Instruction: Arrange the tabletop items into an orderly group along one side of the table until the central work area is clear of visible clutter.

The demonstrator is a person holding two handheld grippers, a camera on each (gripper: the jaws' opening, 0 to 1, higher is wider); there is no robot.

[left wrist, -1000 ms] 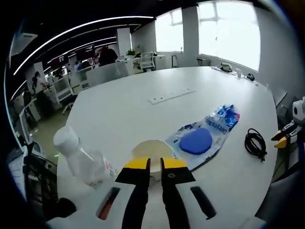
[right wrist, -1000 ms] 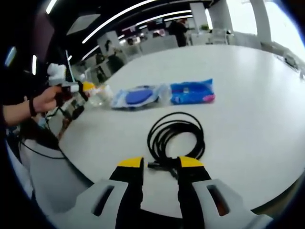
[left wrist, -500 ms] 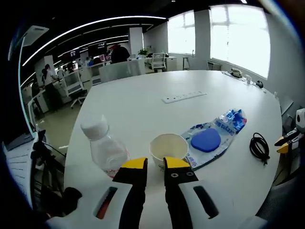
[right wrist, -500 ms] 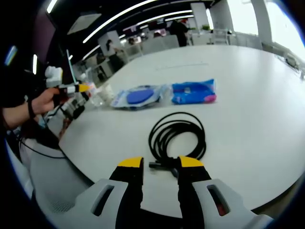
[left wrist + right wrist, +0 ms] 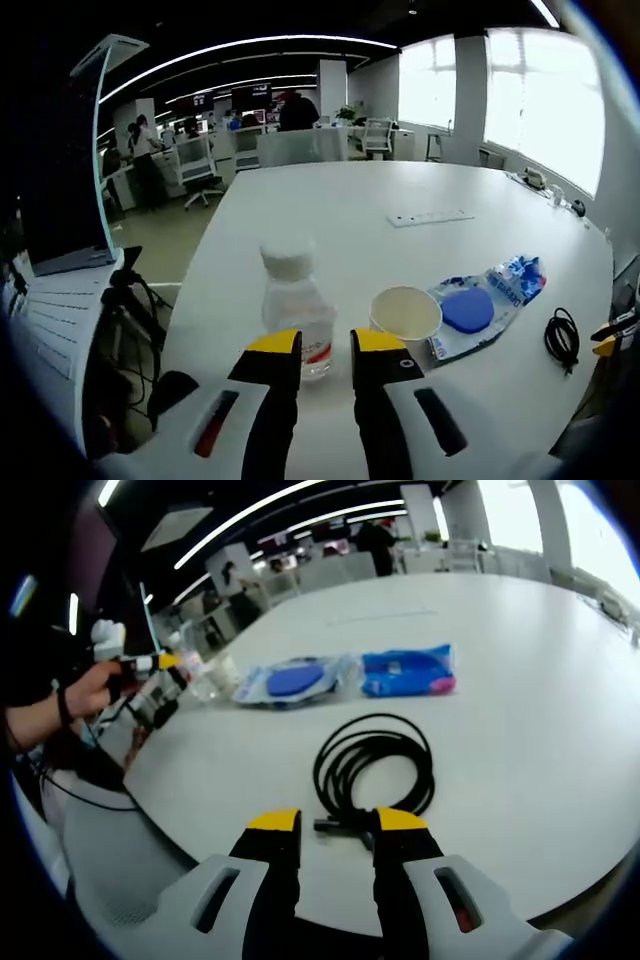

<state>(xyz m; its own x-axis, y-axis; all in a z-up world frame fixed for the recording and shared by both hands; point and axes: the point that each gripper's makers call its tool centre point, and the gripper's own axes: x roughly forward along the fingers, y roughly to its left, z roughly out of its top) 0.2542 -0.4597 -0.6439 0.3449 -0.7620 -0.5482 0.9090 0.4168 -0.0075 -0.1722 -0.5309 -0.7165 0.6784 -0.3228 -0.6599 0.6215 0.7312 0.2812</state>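
No legible txt; print on blue pkg (image 5: 505, 290) too blurred.

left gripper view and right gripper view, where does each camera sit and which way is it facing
Left gripper view: rides on the left tool, looking across the white table at a clear bottle, paper cup and blue pouch; its own jaws show.
Right gripper view: rides on the right tool, facing the black cable coil; its jaws and the person's hand holding the left tool show.
Shared: table, bottle, pouch, cable.
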